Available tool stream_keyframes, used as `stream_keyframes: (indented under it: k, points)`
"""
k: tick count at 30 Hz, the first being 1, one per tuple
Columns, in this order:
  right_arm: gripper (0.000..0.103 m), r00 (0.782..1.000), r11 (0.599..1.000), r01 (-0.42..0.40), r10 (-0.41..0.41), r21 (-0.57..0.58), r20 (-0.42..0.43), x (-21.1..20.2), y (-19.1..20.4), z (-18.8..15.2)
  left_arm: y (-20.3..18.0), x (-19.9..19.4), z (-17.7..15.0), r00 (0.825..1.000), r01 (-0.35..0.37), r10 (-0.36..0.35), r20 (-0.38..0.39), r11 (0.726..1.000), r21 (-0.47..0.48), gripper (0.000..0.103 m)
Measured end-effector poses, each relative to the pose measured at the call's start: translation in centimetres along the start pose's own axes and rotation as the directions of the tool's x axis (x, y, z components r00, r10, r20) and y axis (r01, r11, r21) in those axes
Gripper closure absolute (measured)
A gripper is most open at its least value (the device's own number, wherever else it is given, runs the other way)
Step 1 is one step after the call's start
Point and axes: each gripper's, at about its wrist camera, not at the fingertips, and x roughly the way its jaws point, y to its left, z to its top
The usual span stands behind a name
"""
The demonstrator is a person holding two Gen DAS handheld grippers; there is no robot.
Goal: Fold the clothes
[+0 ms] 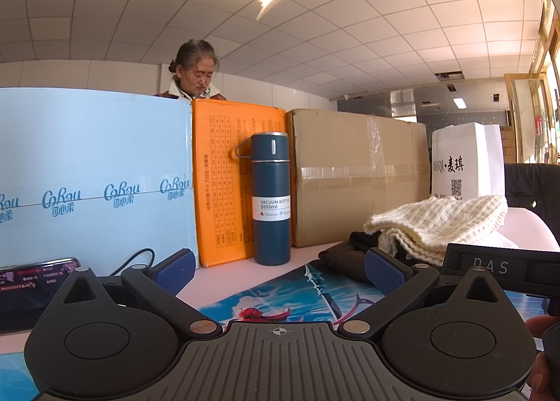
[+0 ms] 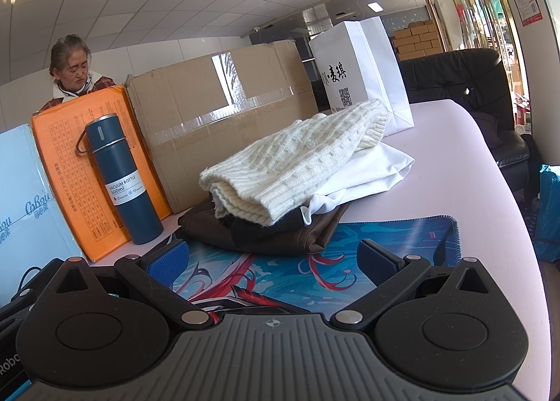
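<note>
A pile of clothes lies on the table: a cream knit sweater (image 2: 297, 159) on top, a white garment (image 2: 371, 170) under it and a dark brown garment (image 2: 280, 233) at the bottom. The sweater also shows in the left wrist view (image 1: 441, 222), at the right. My right gripper (image 2: 276, 261) is open and empty, low over a blue printed mat (image 2: 315, 268), just short of the pile. My left gripper (image 1: 280, 271) is open and empty, left of the pile, pointing at the bottle.
A dark blue vacuum bottle (image 1: 271, 198) stands before an orange box (image 1: 227, 177), a light blue box (image 1: 91, 173) and a cardboard box (image 1: 360, 170). A white paper bag (image 2: 360, 68) stands behind the pile. A phone (image 1: 35, 278) lies at left. A person works behind the boxes.
</note>
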Motion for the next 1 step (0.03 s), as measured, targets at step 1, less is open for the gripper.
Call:
stream_keyframes:
  k: [1]
  points:
    - [0.000,1.000,1.000,0.000,0.000,0.000,0.000,-0.01,-0.01,0.01,0.01,0.00,0.02,1.000,0.000,0.000,0.000,1.000,0.000,0.000]
